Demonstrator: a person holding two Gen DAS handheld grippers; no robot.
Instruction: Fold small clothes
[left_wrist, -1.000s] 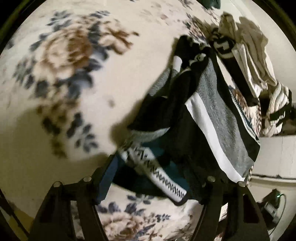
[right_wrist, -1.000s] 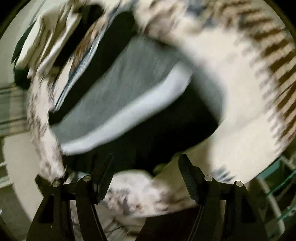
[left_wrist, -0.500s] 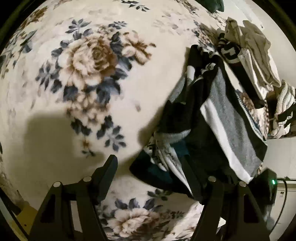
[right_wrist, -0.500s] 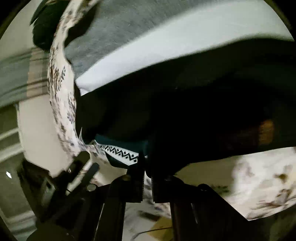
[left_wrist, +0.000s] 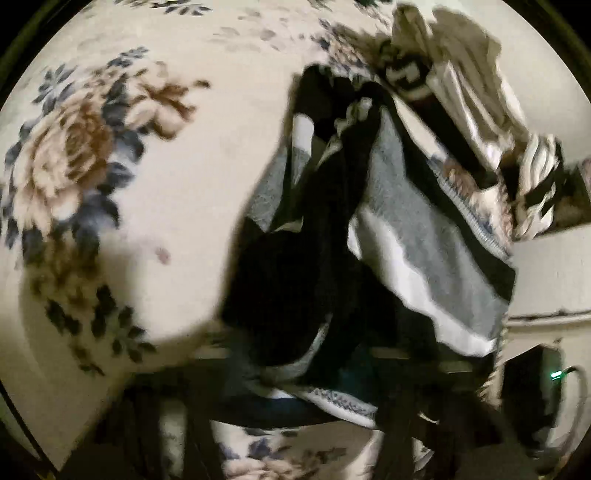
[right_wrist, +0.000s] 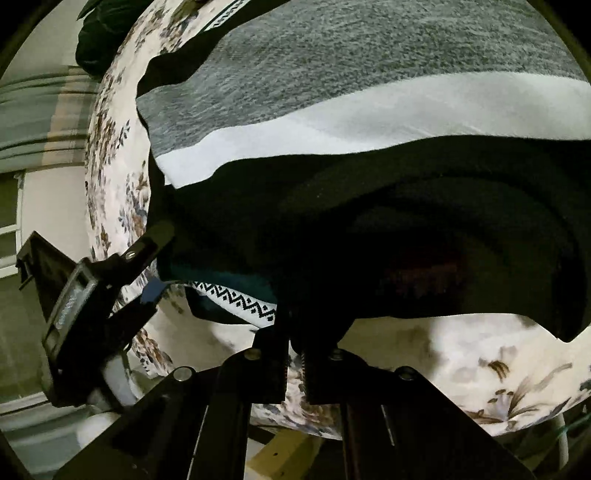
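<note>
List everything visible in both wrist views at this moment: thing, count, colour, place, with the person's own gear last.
Striped garment: one, black, grey and white bands plus a zigzag-trimmed edge, crumpled on the bed's near side.
Floral blanket: one, cream with brown and blue flowers, covering the bed.
Clothes pile: number unclear, white and black-striped, at the blanket's far right edge.
Dark device with green light: one, beside the bed, lower right.
Right gripper: black, shut on the striped garment's dark edge.
Left gripper: black, blurred, jaws closing with the garment between them.
</note>
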